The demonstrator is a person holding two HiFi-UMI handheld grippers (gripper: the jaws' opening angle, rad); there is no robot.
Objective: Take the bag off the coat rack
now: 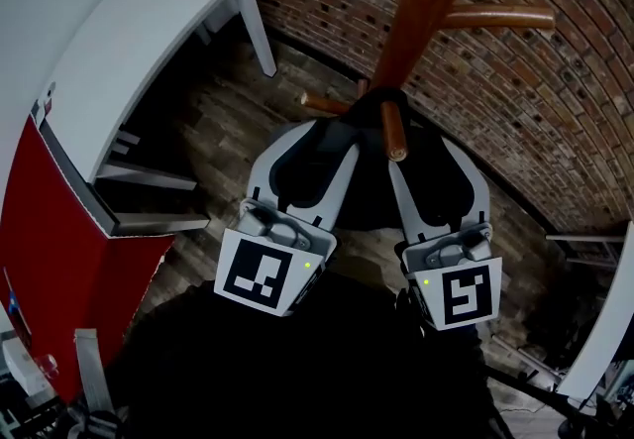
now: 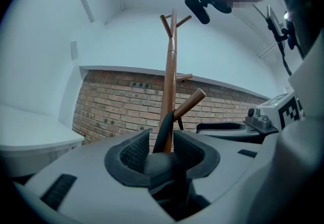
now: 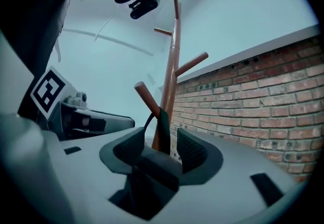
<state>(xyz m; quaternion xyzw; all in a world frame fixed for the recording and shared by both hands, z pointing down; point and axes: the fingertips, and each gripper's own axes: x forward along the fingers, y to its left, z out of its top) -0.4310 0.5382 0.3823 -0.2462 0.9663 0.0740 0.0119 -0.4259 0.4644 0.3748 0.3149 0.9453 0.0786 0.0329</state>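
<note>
Black strap hangs on peg, runs between spread jaws of left gripper and right gripper, unpinched. Risk: sideways pull snags peg, tips rack.

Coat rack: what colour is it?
Reddish-brown wood; the coat rack shows best in the left gripper view.

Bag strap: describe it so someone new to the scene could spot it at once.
Against the brick wall stands a wooden coat rack. Over its low slanting peg loops the bag strap: a dark soft band, while the upper pegs are bare.
</note>
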